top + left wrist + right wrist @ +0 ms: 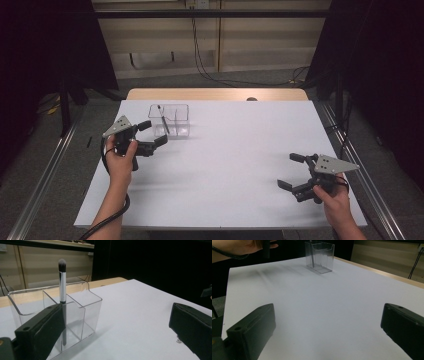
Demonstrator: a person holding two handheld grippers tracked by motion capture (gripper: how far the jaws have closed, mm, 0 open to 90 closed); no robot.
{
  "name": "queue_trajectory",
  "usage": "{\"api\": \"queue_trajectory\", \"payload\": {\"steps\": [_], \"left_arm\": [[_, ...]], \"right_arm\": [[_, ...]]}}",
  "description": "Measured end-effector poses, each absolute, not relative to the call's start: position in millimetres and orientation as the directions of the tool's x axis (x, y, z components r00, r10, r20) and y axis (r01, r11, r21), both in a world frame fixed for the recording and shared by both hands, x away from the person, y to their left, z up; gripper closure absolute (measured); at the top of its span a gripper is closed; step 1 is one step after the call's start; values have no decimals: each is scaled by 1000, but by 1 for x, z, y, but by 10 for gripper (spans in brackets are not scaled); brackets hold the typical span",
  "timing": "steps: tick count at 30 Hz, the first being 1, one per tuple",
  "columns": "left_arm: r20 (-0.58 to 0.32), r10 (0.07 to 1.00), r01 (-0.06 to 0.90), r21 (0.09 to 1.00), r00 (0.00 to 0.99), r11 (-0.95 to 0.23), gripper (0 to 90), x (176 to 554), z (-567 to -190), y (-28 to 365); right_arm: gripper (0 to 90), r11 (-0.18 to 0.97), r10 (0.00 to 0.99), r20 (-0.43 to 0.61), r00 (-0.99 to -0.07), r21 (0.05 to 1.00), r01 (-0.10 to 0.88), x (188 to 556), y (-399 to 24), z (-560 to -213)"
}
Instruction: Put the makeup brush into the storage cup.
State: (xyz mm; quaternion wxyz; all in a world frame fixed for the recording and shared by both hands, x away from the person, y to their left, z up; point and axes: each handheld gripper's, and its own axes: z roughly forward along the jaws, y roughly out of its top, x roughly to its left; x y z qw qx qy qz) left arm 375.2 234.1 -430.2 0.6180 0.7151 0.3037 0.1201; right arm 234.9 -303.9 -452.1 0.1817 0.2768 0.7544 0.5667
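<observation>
1. High view: white table [225, 165] across the middle of the frame, wood edge along its top.
2. Clear box [169, 120] sits upper left of centre on the table, with inner dividers making compartments.
3. Brush [163, 119] stands in the box, leaning slightly, bristles up; which compartment it is in is hard to tell from above.
4. Left gripper view: brush [62, 282] upright at left of frame, silver ferrule, dark handle going down inside the box [85, 312], in a front compartment next to a divider.
5. Left gripper [151, 134] at left of frame, just below-left of the box, held in the left hand [120, 160]. Jaws spread, nothing between them. One jaw tip near the box's lower left corner; contact unclear.
6. Right gripper [291, 171] at lower right of frame, held in the right hand [336, 200], well apart from the box. Jaws spread wide, empty, over bare table.
7. Right gripper view: box [319, 257] at top centre, far off; the left hand [249, 246] at upper left corner.
8. Cable trails from the left gripper down along the forearm at lower left.
</observation>
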Motion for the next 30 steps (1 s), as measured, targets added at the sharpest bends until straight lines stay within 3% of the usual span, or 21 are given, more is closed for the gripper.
{"api": "queue_trajectory", "payload": {"steps": [30], "left_arm": [[-186,535,276,957,824,-91,3,349,-436,243]], "right_arm": [[0,208,623,40,-781,955,214,235,-304,-452]]}}
